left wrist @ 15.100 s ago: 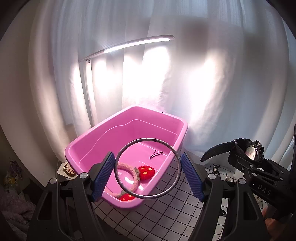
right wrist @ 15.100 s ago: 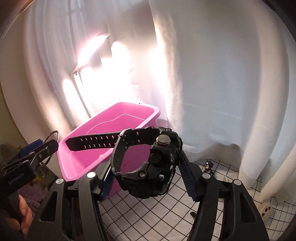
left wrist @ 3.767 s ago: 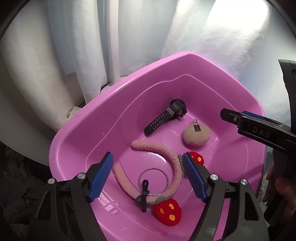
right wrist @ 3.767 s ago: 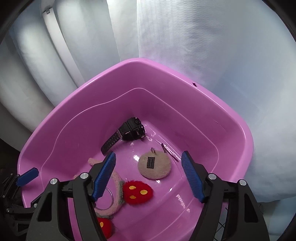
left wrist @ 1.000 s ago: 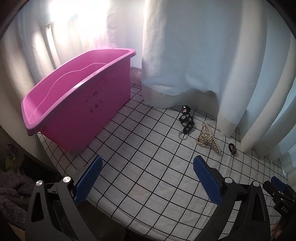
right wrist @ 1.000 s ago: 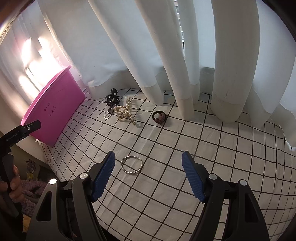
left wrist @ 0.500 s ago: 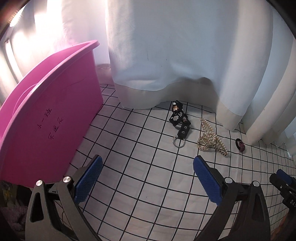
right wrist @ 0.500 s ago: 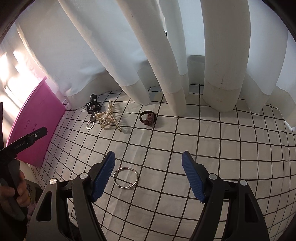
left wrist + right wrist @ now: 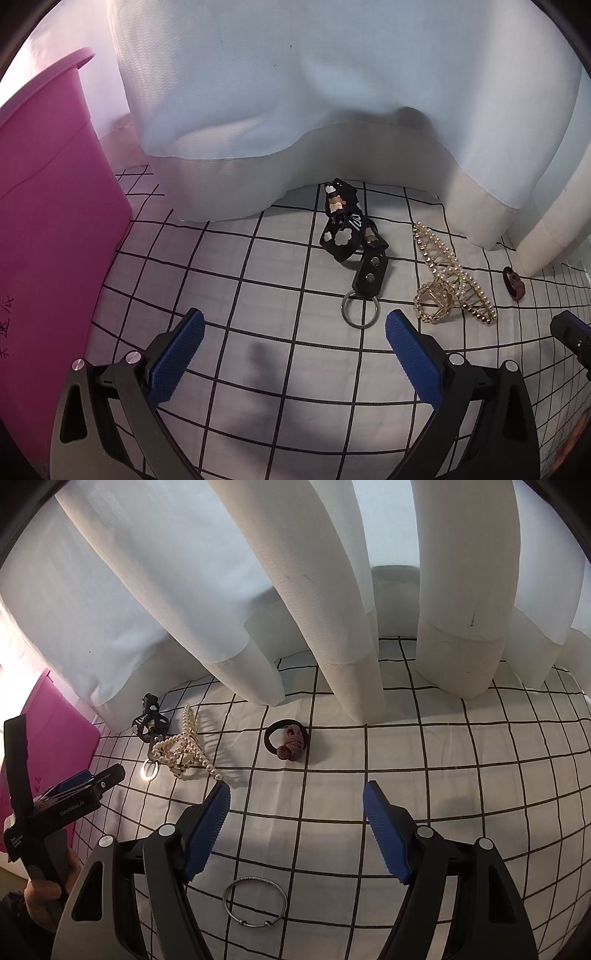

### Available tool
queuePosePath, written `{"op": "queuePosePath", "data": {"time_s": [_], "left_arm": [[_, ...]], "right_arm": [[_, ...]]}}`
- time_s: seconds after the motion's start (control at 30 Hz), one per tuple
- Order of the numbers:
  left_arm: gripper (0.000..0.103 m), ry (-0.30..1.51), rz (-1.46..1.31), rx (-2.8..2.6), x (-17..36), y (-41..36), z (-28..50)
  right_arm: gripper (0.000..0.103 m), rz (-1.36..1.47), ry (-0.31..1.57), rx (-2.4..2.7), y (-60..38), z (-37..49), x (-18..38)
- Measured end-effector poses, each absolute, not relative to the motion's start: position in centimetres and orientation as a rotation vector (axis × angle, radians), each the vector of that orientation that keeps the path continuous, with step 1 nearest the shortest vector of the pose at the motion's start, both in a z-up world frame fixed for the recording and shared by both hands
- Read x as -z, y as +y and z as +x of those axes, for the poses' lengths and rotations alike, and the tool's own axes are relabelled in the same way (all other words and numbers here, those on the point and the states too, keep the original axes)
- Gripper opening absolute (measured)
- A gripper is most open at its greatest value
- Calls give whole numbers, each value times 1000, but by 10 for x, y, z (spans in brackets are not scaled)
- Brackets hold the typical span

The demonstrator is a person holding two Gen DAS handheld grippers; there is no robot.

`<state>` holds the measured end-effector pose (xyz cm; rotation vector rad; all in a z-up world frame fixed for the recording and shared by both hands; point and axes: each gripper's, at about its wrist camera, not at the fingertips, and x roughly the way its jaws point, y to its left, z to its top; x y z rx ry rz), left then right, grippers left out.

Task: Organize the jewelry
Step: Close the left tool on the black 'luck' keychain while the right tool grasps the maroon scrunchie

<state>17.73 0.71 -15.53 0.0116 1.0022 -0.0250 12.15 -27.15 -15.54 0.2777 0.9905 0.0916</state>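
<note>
My left gripper (image 9: pixel 293 334) is open and empty, low over the checked cloth, just short of a black strap keychain (image 9: pixel 351 236) with a metal ring (image 9: pixel 359 309). A gold pearl hair claw (image 9: pixel 448 280) lies to its right. My right gripper (image 9: pixel 296 806) is open and empty above the cloth. A dark hair tie with a maroon knot (image 9: pixel 288 738) lies ahead of it. A silver bangle (image 9: pixel 255 901) lies below, between its arms. The keychain (image 9: pixel 150 716) and hair claw (image 9: pixel 184 744) show at the left in the right wrist view.
The pink tub (image 9: pixel 44 206) stands at the left edge of the table; it also shows in the right wrist view (image 9: pixel 48 723). White curtains (image 9: pixel 295 92) hang down to the cloth behind the items. The hair tie (image 9: pixel 513 282) lies at the far right in the left wrist view.
Both grippers have moved closer to the items and lower over the cloth. The left one has neared the keychain; the right one has neared the hair tie. Both stay open.
</note>
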Motion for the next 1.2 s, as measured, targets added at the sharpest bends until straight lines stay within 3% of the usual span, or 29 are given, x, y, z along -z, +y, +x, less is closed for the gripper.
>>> {"op": "queuePosePath", "data": {"time_s": [1.2], "left_arm": [[97, 1003, 9, 43, 190, -20, 252]], "right_arm": [[71, 74, 1005, -2, -232, 181, 196]]}}
